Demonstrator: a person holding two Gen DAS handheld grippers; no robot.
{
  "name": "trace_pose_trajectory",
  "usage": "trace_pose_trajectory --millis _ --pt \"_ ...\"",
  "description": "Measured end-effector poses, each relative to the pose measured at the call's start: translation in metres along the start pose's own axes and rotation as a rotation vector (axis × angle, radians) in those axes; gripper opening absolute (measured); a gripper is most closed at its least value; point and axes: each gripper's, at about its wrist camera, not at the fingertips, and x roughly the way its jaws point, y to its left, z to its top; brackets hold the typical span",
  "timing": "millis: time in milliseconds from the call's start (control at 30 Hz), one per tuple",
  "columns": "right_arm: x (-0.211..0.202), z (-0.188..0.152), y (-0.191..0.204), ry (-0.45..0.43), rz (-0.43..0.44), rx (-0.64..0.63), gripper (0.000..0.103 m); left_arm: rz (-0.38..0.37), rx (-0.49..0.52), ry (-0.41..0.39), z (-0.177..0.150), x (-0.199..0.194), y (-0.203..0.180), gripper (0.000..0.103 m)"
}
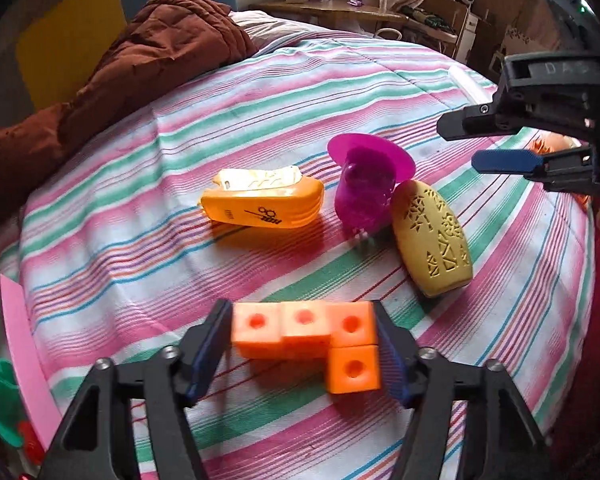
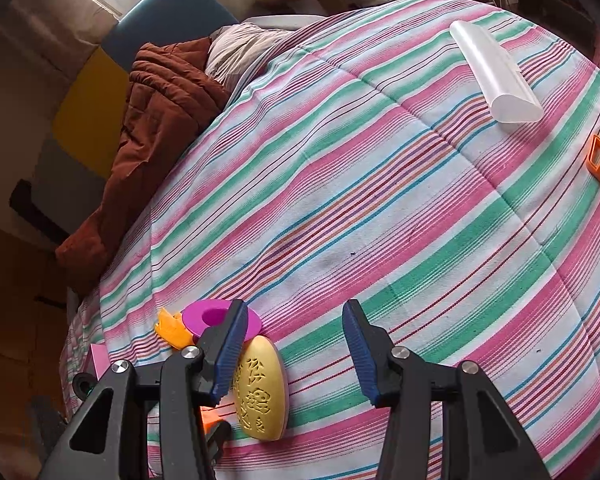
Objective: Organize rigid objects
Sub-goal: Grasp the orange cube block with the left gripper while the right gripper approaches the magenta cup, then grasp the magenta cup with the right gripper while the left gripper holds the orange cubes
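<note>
Sorting looks barely begun. Left hand-held gripper (image 1: pixel 304 344) clenches the orange block piece (image 1: pixel 312 338) just before the yellow oval case (image 1: pixel 430 236), beside the purple toy (image 1: pixel 366 188); right hand-held gripper (image 2: pixel 296 354) hangs released, empty.

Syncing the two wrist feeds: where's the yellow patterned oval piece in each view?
Left wrist: yellow oval piece right of centre, leaning on the purple cup.
Right wrist: yellow oval piece bottom left, just right of the right tongs' left finger.
Shared landmark: purple cup, touching it in both.
</note>
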Motion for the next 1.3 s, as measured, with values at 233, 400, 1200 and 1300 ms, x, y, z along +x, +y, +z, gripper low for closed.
trace_pose_trajectory --millis 233,400,1200,1300 --pt "0.001 -0.002 0.005 0.002 0.0 -0.034 0.05 0.015 -0.105 -0.056 -0.039 -0.022 -0.007 0.06" --pt "-0.001 -0.006 0.016 -0.006 0.023 -0.085 0.049 0.065 -0.098 -0.138 -0.07 -0.034 -0.021 0.06" --pt "0.064 -0.06 0.13 0.166 -0.243 -1.116 0.058 0.046 -0.118 -0.21 -0.081 -0.036 -0.02 0.06" --pt "0.066 -0.057 0.123 0.113 -0.223 -1.053 0.043 0.044 -0.12 -0.212 -0.081 -0.036 -0.02 0.06"
